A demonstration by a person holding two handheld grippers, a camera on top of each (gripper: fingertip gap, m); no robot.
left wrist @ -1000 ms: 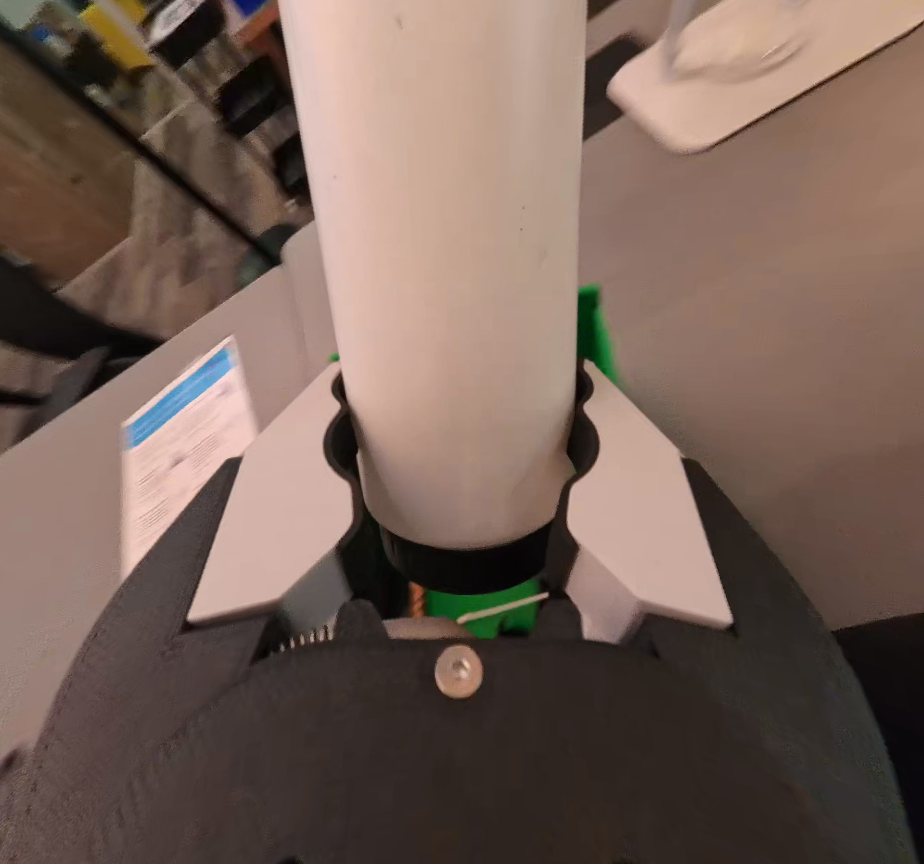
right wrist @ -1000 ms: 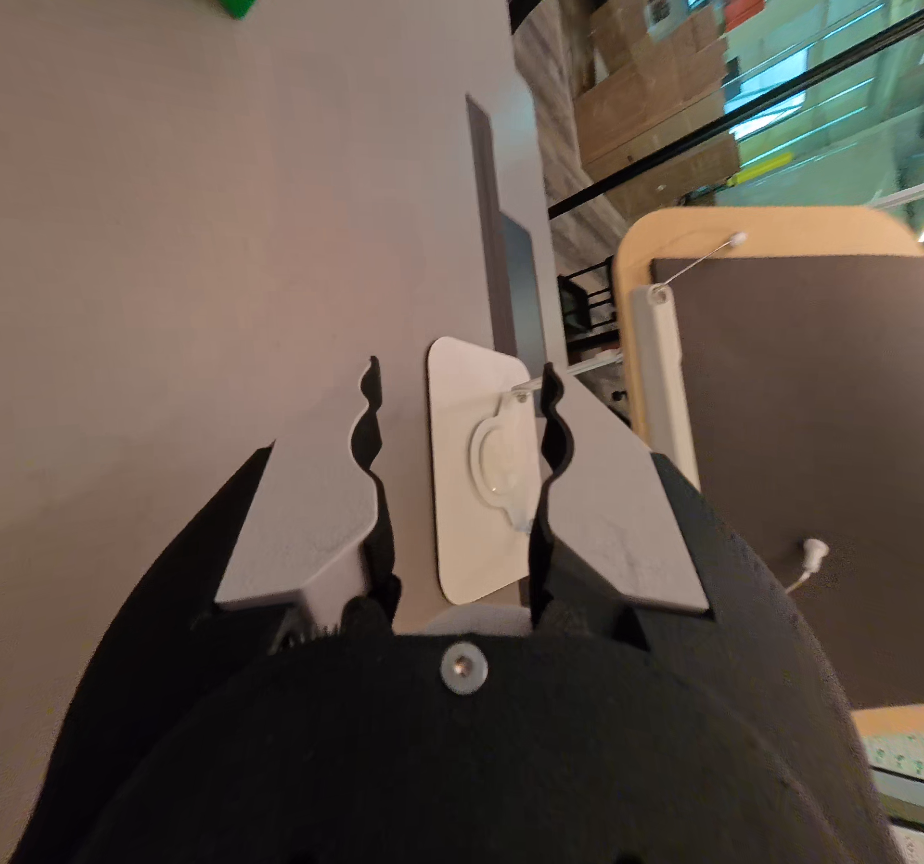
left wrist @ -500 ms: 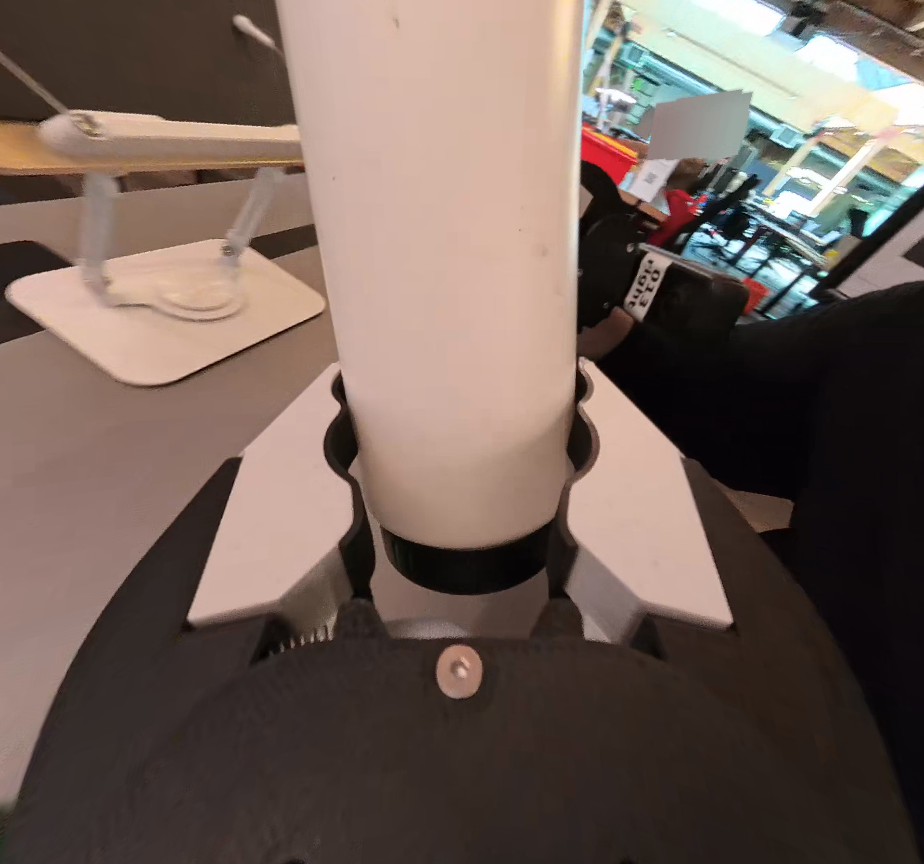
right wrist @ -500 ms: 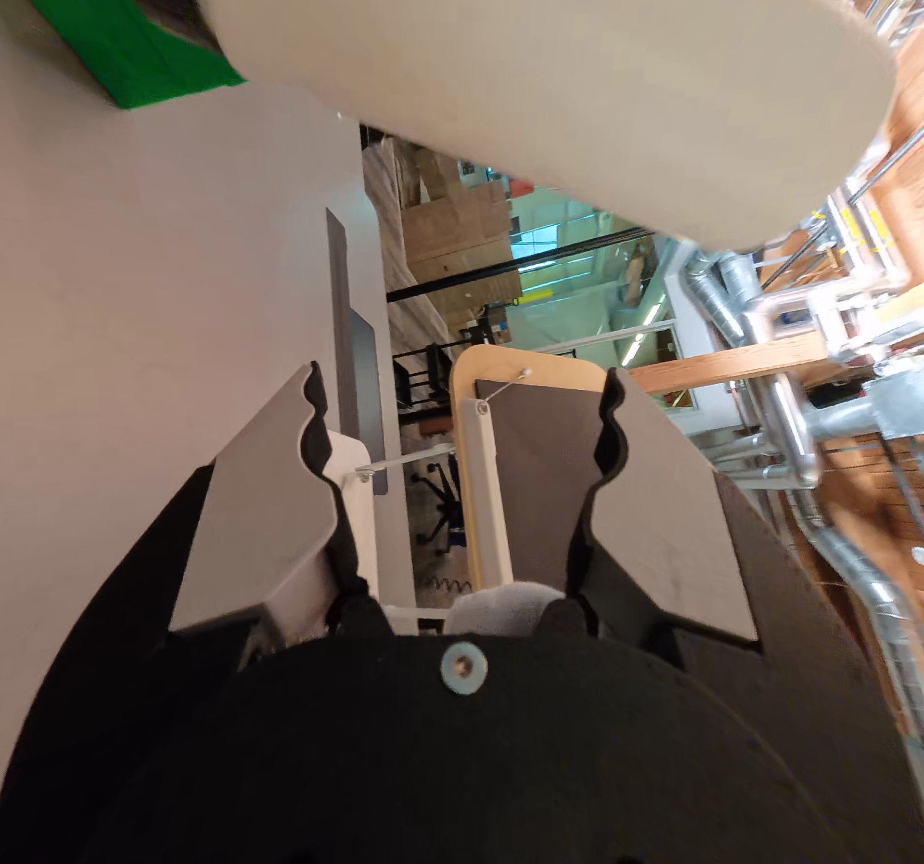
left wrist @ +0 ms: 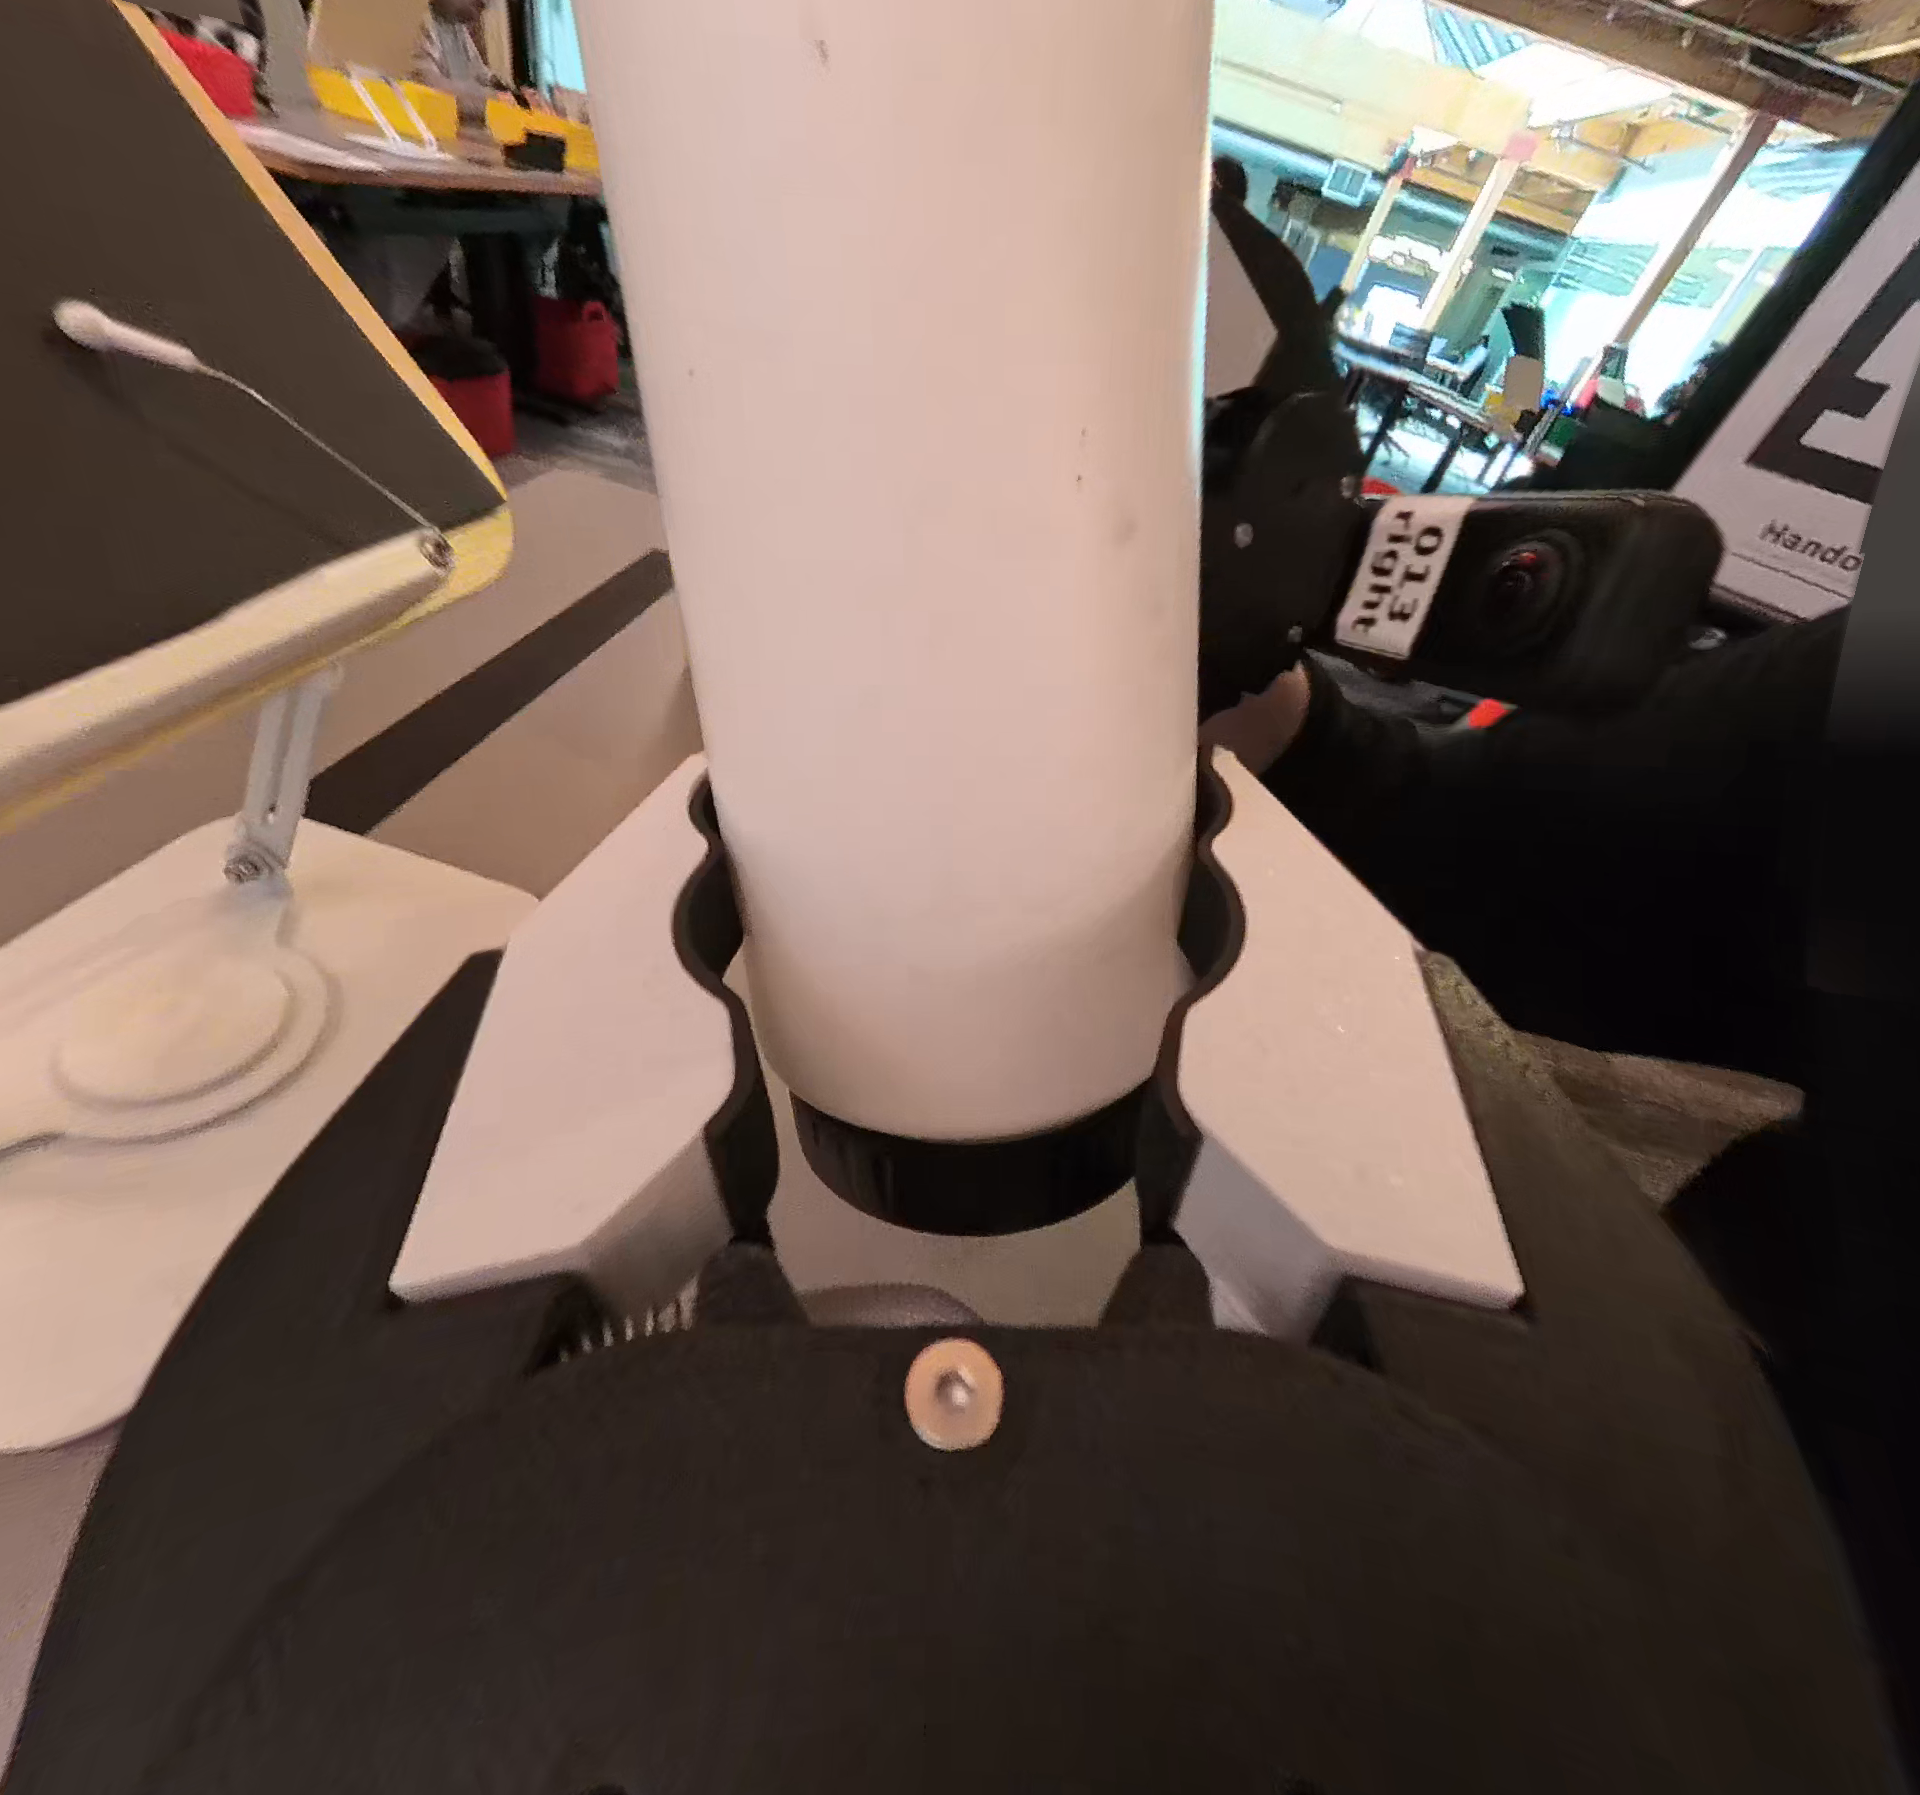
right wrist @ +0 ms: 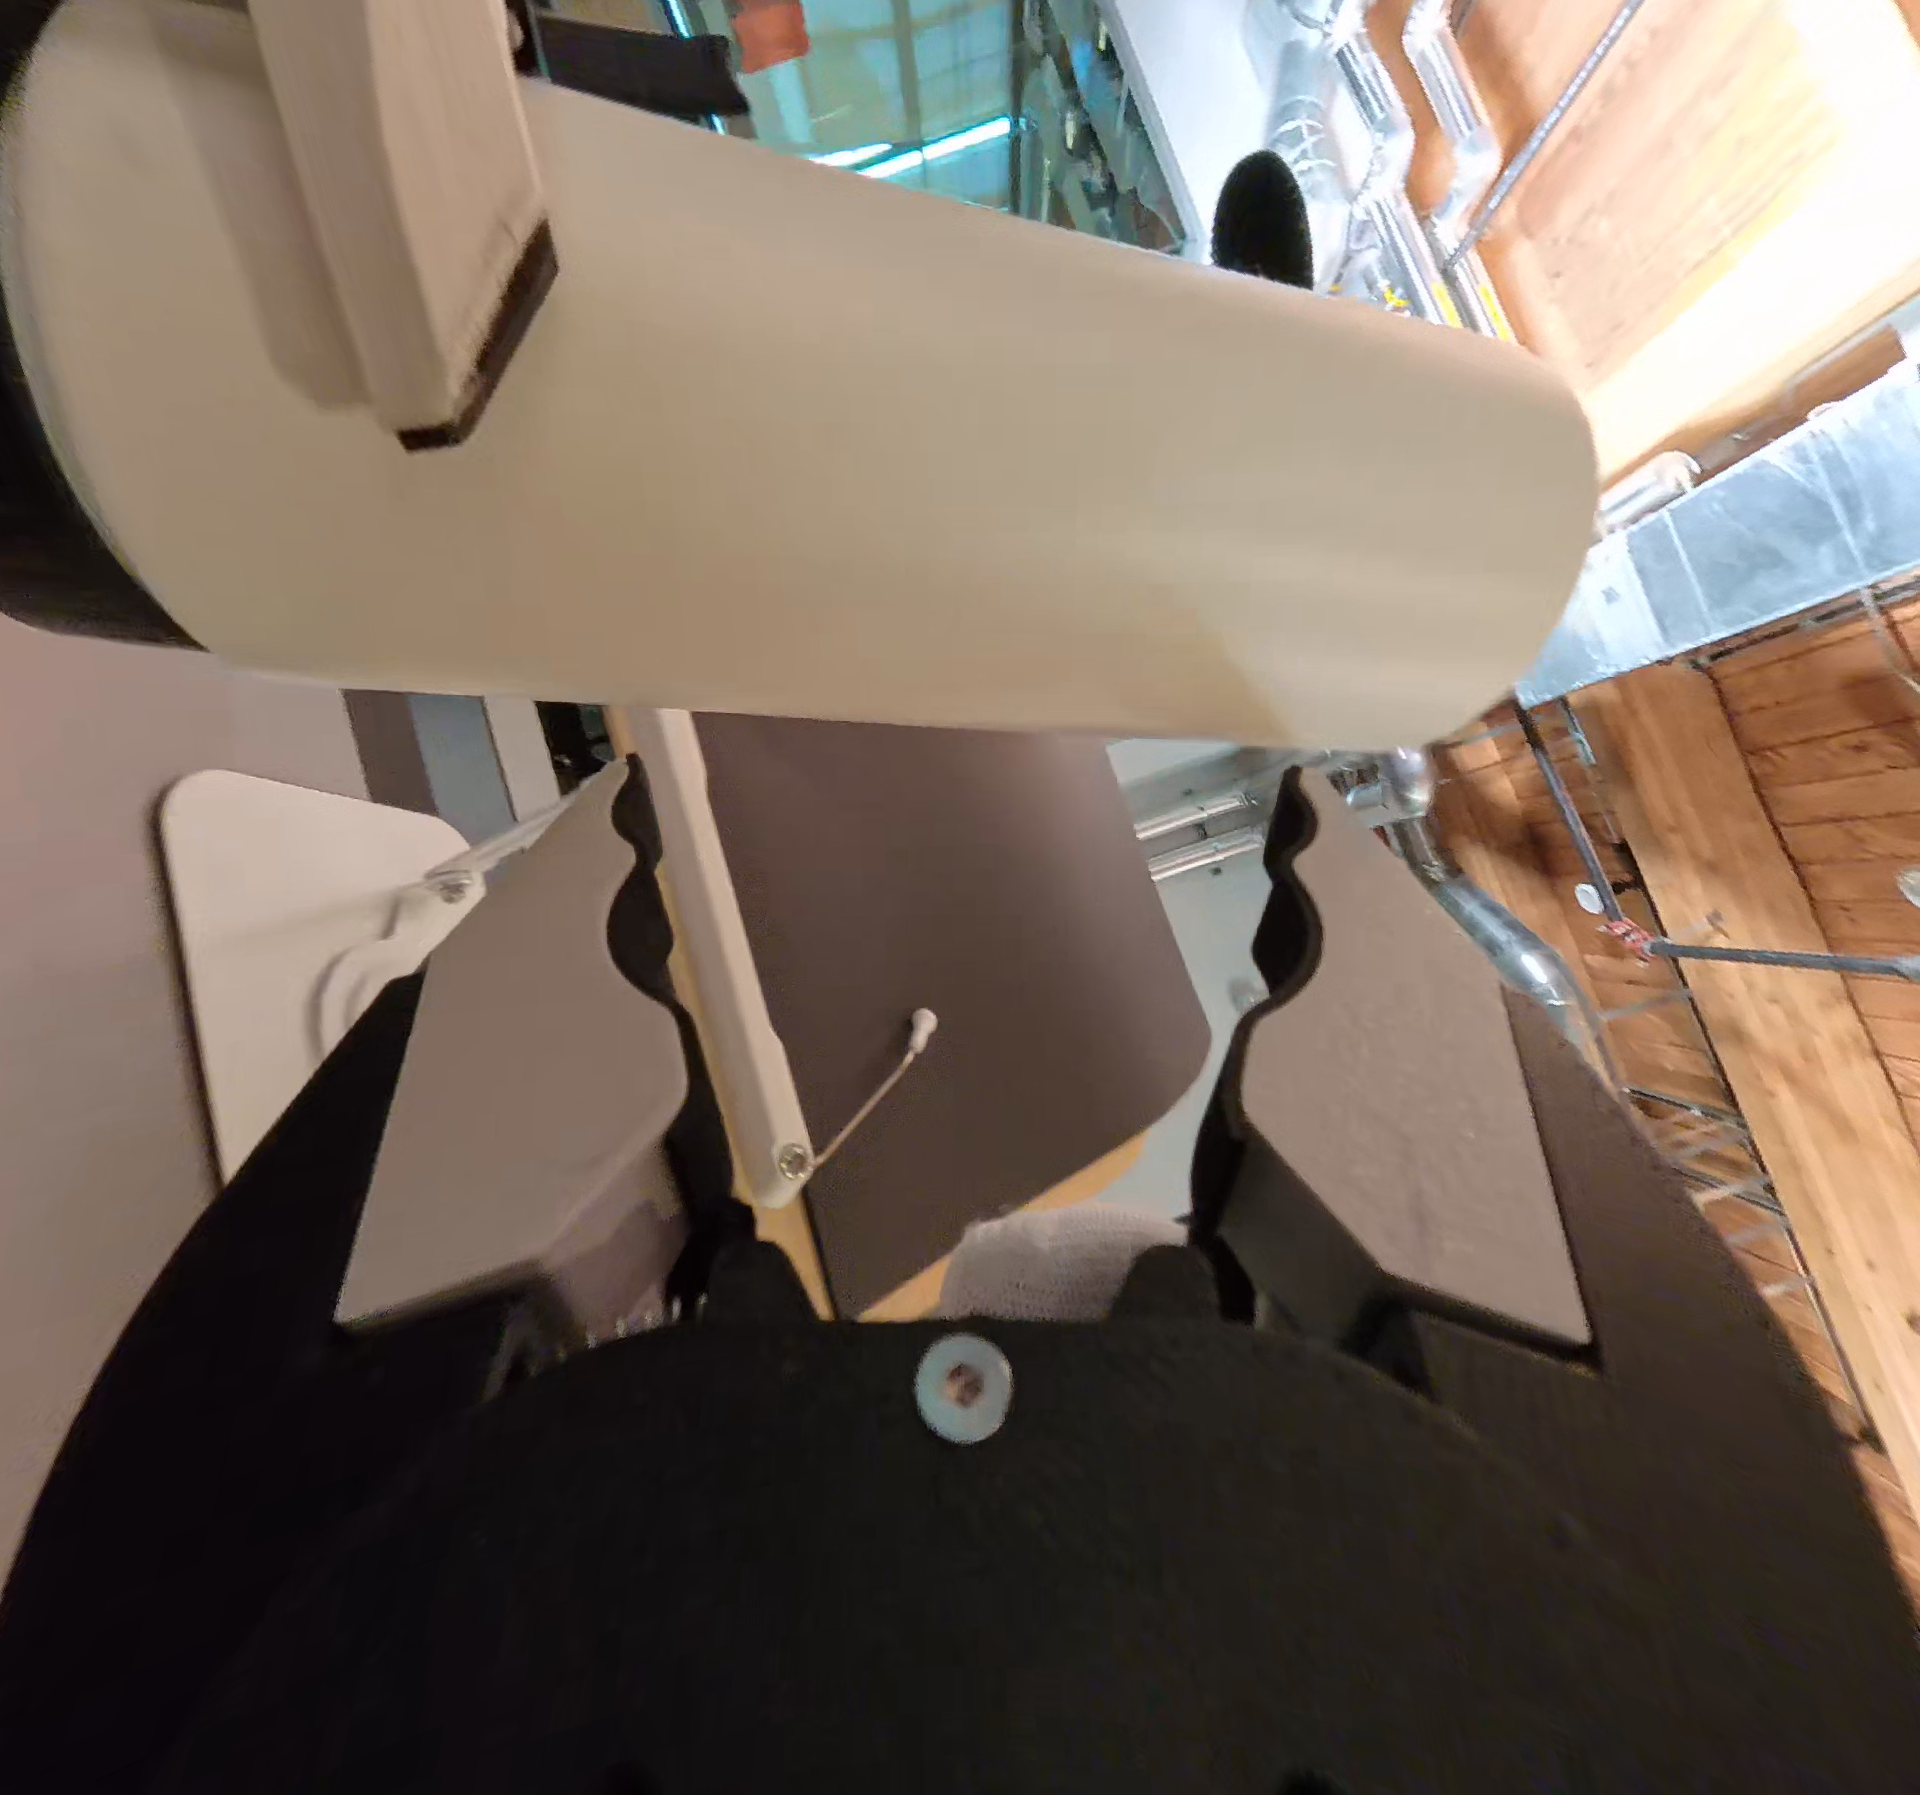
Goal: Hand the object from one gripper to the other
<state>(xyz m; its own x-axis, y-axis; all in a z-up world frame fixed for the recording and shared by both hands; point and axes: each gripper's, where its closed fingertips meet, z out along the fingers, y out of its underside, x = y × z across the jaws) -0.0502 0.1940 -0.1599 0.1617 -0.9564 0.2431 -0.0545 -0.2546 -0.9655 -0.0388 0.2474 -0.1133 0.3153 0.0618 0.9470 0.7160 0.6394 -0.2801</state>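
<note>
A white bottle with a black cap is the object. My left gripper is shut on the white bottle near its cap end, and the body runs forward out of the top of the left wrist view. In the right wrist view the bottle lies across the upper frame, with a left finger clamped on it. My right gripper is open and empty, its tips just short of the bottle's body. The right gripper also shows in the left wrist view, to the right of the bottle.
A white stand base on the grey table carries a tilted dark board with a light wooden edge; it also shows in the right wrist view. A dark sleeve is at the right. A cluttered room lies behind.
My left gripper has swung the bottle up and round from over the table towards the right gripper. The right gripper has opened wider and come close under the bottle.
</note>
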